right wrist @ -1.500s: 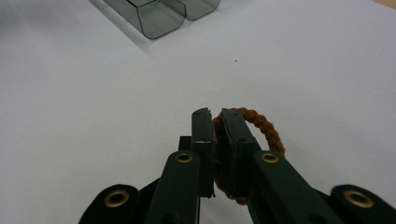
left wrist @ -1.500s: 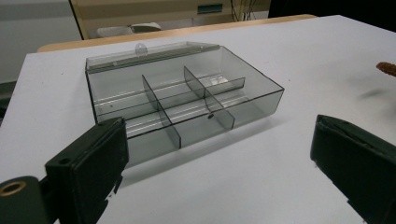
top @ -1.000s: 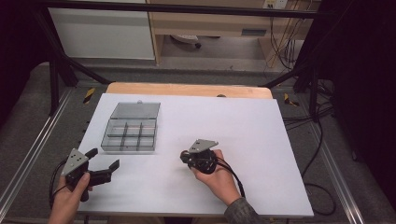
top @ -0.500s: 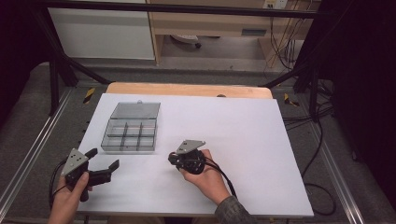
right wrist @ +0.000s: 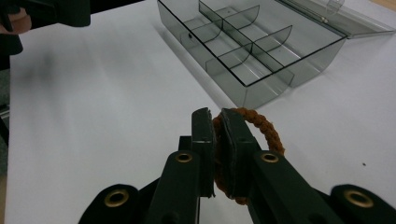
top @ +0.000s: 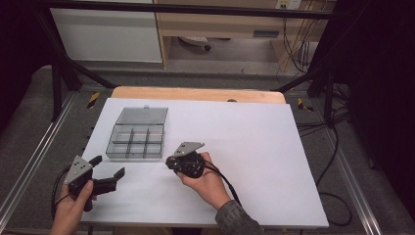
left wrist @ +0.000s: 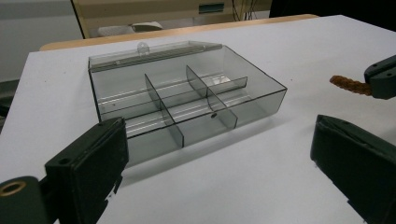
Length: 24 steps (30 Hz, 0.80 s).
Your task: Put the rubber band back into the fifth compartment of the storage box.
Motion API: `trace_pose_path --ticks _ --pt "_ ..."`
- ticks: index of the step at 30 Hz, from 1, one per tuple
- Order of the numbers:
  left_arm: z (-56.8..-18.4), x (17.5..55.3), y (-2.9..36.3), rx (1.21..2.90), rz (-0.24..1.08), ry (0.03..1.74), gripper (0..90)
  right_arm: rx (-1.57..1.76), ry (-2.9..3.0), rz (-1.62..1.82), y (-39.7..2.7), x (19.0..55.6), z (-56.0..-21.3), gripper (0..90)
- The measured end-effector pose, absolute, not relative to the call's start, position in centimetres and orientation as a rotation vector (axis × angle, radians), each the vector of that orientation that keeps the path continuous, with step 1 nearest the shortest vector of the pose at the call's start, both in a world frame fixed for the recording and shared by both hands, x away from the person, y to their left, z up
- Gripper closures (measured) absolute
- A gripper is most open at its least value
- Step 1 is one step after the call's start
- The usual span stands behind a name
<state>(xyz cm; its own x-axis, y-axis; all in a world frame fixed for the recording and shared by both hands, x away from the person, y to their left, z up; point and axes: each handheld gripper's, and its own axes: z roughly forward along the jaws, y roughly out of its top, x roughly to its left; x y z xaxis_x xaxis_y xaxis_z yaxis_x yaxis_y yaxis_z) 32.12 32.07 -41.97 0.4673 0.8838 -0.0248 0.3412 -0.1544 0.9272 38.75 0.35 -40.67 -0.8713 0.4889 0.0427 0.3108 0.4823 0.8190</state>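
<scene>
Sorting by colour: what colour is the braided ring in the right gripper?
Rusty orange-brown braided ring; clearest in the right gripper view.

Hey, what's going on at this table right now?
A person holds a gripper in each hand. The right gripper is shut on a brown braided ring, close to an open clear divided box whose compartments look empty. The left gripper sits open near the box, holding nothing.

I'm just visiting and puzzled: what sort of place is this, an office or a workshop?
Most likely a lab recording bench, not an office: a white table board inside a black metal frame, loose black cables behind it, and a person's hand working a cabled black claw.
</scene>
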Motion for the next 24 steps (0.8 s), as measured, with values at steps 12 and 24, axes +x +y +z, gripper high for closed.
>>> trace_pose_path --ticks 12,24 --pt "-42.0 32.2 32.1 1.721 0.68 1.058 4.2 0.657 2.516 1.382 2.5 39.5 -38.9 84.6" --pt "-42.0 32.1 32.2 1.722 0.685 1.062 4.2 0.693 2.466 1.45 3.8 41.4 -37.0 84.6"
